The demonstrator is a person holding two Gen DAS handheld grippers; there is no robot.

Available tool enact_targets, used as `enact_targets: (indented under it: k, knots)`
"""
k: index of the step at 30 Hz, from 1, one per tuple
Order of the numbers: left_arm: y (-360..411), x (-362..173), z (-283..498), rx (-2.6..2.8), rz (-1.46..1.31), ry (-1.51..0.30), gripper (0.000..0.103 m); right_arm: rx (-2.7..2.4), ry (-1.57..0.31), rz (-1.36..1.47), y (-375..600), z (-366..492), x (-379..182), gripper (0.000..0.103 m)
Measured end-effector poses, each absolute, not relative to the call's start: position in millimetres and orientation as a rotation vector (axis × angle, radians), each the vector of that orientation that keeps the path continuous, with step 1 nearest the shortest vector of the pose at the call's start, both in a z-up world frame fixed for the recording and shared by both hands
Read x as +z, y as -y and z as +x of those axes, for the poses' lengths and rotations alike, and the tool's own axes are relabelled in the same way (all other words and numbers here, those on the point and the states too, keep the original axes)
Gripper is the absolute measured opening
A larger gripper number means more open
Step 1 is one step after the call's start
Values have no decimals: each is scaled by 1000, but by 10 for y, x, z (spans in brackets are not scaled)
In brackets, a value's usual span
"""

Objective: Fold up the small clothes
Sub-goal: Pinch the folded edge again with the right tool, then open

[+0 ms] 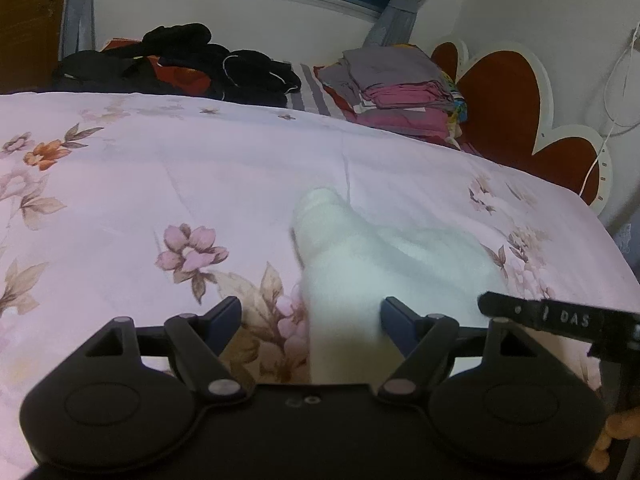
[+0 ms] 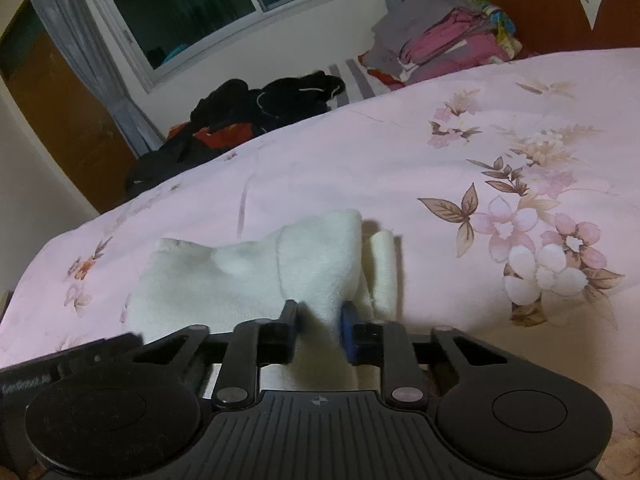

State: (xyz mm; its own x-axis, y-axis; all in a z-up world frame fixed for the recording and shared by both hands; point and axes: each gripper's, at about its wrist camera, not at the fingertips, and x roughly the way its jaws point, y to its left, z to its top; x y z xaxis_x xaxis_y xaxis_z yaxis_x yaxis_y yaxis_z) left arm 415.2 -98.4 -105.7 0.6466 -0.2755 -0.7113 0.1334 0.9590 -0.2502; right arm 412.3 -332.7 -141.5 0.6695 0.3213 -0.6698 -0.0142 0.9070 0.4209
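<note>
Right tongs (image 2: 319,322) pinching a fold of the white sock (image 2: 256,276); left tongs (image 1: 311,322) spread wide, straddling the sock's (image 1: 360,256) other end. Sock lies on the floral bedspread (image 1: 160,168); folded clothes (image 1: 396,88) beyond.

Pink floral bed (image 1: 200,168) bears white sock (image 1: 348,264), folded stack (image 1: 400,96), dark heap (image 1: 208,64).

floral bedspread (image 1: 160,168), folded laundry stack (image 1: 400,92), dark clothes heap (image 1: 192,60), window (image 2: 192,4)
</note>
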Motion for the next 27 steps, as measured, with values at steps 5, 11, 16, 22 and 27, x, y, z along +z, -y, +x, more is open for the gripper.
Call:
enact_targets:
  k: [5, 11, 16, 22, 27]
  knots:
    - [1019, -1087, 4161, -255, -191, -847, 77, 208, -744, 303, 3299, 3903, -1277, 7]
    - [1097, -1199, 4168, -266, -180, -864, 84, 147, -768, 217, 3286, 3857, -1494, 7]
    - [1039, -1087, 4150, -262, -209, -852, 79, 117, -745, 243, 3312, 3883, -1344, 8]
    - [1055, -986, 4287, -244, -234, -815, 79, 118, -690, 239, 3232, 4051, -1159, 8]
    - [1092, -1140, 4488, -213, -259, -859, 77, 115, -689, 239, 3075, 4265, -1168, 8]
